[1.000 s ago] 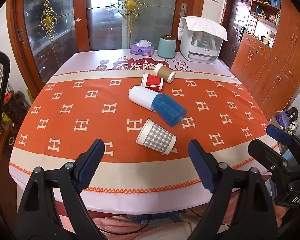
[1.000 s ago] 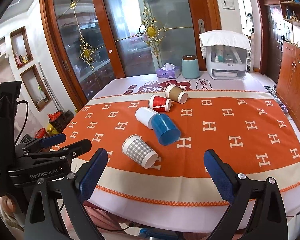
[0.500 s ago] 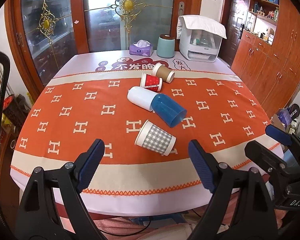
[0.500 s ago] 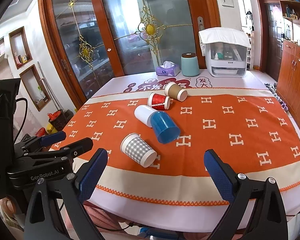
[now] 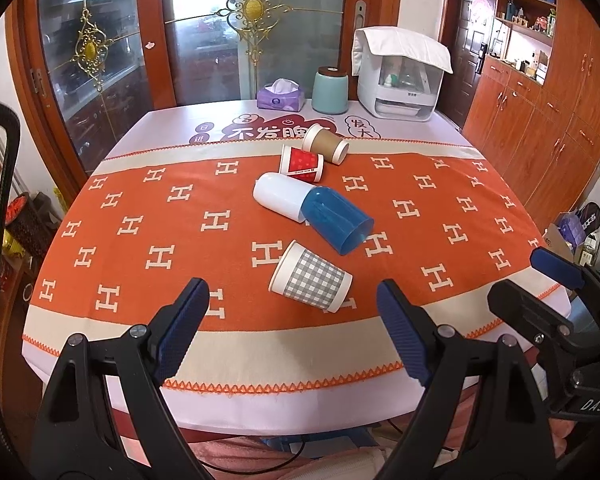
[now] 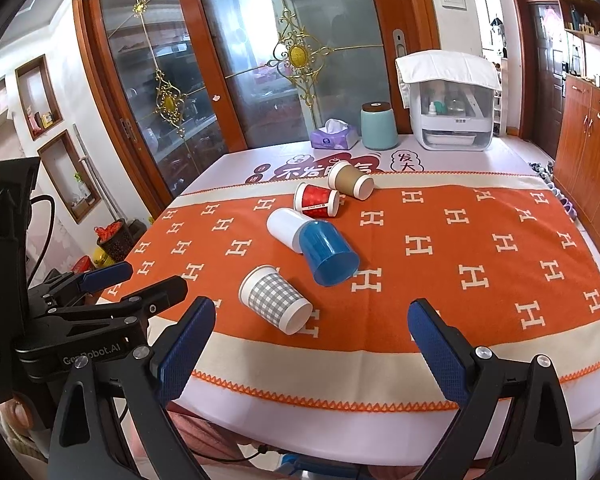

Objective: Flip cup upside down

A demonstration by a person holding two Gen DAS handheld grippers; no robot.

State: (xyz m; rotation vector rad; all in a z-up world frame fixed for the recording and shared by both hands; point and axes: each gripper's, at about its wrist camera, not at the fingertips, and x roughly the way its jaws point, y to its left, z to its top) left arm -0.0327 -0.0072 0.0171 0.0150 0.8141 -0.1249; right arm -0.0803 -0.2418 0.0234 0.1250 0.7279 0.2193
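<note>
- Here, five cups lie on their sides on the table [image 5: 112,364], in a loose diagonal row from mid-far edge toward the near edge.
- Gingham cup [image 5: 311,278] [image 6: 275,302]: grey-white check paper, white rim, nearest the near edge. Long axis runs left-right, slightly slanted; mouth points left, base right and toward the near edge.
- Blue cup [image 5: 333,218], translucent plastic, mouth toward the near-right; its base touches the white cup [image 5: 280,197].
- Red cup [image 5: 302,163] and brown cup [image 5: 325,143] lie farther back, touching.
- Left gripper [image 5: 292,330]: fingers spread wide, holding nothing, off the near edge.
- Right gripper [image 6: 311,342]: likewise spread, empty.
</note>
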